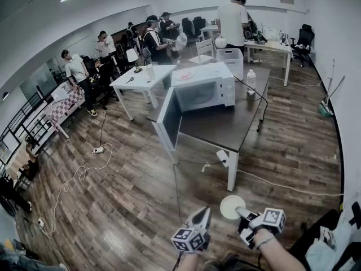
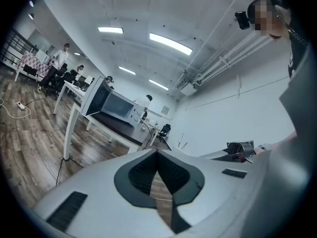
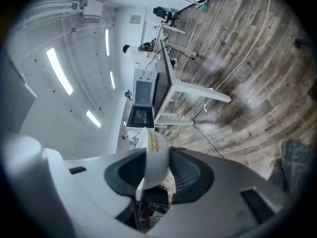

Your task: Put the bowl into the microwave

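A white microwave (image 1: 204,86) stands on a dark table (image 1: 225,126) ahead, with its door (image 1: 170,119) swung open toward me. Low in the head view, my right gripper (image 1: 240,210) is shut on the rim of a white bowl (image 1: 231,206), well short of the table. In the right gripper view the bowl (image 3: 152,152) sits edge-on between the pads, with the microwave (image 3: 143,94) far beyond. My left gripper (image 1: 203,213) hangs beside it, shut and holding nothing; its pads (image 2: 148,170) meet at the tip. The microwave (image 2: 119,105) also shows far off in the left gripper view.
A water bottle (image 1: 251,81) and a white bin (image 1: 231,61) stand on the table behind the microwave. Cables (image 1: 79,176) and a power strip (image 1: 97,150) lie on the wooden floor at the left. Several people (image 1: 152,38) stand by white tables (image 1: 144,78) at the back.
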{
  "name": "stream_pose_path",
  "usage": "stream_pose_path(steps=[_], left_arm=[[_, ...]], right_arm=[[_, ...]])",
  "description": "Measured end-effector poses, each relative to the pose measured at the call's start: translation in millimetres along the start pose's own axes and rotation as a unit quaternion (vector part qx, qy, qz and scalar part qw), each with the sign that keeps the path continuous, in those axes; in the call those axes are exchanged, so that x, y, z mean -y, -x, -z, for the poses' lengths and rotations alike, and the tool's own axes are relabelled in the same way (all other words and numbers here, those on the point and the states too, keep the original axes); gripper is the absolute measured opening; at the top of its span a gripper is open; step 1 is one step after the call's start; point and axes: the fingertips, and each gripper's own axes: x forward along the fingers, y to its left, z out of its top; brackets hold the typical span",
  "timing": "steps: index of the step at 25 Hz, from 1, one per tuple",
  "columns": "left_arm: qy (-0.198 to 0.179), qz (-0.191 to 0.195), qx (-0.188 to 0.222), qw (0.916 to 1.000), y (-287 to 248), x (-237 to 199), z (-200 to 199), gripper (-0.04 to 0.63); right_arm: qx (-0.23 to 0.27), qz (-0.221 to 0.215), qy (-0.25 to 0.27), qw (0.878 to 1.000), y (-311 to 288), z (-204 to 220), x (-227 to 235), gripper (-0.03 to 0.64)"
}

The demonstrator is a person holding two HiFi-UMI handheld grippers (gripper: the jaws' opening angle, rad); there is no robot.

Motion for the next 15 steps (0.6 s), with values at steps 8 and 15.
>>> stream_pose_path(steps=[8, 15], left_arm=[[-0.003, -0.001, 0.001, 1.0000, -10, 13, 4, 0.000], [-0.007, -0.001, 0.004, 1.0000, -23, 25, 8, 0.000]], right_arm=[[0.007, 0.003, 0.002, 1.000, 11, -19, 12, 0.137], [0.006, 0.002, 0.005, 1.000, 17, -34, 12, 0.137]])
